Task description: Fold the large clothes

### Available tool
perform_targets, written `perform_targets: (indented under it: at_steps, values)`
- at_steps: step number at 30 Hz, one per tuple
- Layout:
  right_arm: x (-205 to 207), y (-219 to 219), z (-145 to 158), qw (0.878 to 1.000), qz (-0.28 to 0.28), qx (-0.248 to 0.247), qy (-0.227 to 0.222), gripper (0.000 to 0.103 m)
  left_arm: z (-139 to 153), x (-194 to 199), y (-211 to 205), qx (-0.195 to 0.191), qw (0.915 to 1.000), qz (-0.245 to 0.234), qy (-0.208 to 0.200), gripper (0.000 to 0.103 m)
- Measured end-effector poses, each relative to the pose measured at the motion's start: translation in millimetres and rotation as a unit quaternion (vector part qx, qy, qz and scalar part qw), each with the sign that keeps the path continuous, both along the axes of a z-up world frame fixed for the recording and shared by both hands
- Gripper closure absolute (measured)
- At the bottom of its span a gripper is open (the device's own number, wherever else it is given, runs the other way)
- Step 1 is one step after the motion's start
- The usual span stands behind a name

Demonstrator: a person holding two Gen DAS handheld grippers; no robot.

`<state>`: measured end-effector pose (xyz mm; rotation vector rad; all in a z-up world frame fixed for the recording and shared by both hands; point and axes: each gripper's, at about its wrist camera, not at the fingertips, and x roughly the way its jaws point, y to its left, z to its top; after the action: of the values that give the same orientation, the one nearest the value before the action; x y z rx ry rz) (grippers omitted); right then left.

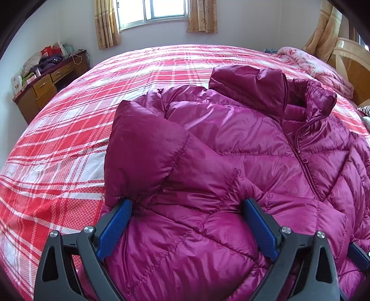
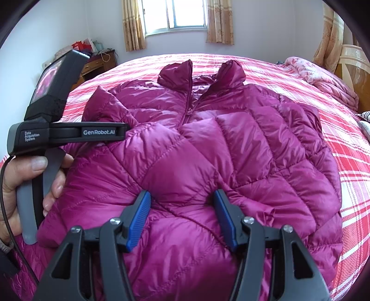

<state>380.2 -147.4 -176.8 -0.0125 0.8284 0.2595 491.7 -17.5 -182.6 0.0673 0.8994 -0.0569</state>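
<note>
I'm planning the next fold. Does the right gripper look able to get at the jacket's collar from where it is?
Probably yes. The right gripper sits low on the magenta puffer jacket, fingers apart, and nothing lies between it and the collar; it would need to reach forward.

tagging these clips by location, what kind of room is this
A bedroom in a home, most likely. A large bed with a red plaid cover fills the view, a wooden desk piled with belongings stands by the wall, and a curtained window is behind. A purple jacket lies on the bed.
</note>
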Motion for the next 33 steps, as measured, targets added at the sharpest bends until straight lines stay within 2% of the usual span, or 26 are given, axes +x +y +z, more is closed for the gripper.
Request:
perform_targets:
  at_steps: [22,28,31,33]
  values:
    - [2,2,-2,1.000,0.003,-0.004,0.003,0.043,-2,3,0,0.004,1.0000,0.003,0.000,0.004]
    - [4,3,-1,1.000,0.015,-0.018,0.009,0.043,-1,4,0,0.002,1.0000,0.001,0.007,0.004]
    - [7,1,4,0.999,0.038,-0.020,0.025,0.043,7,5,2,0.012,0.9995,-0.002,0.029,0.004]
    - [11,-6,13,0.997,0.058,-0.015,0.048,0.042,28,4,7,-0.001,0.9996,-0.001,0.029,0.005]
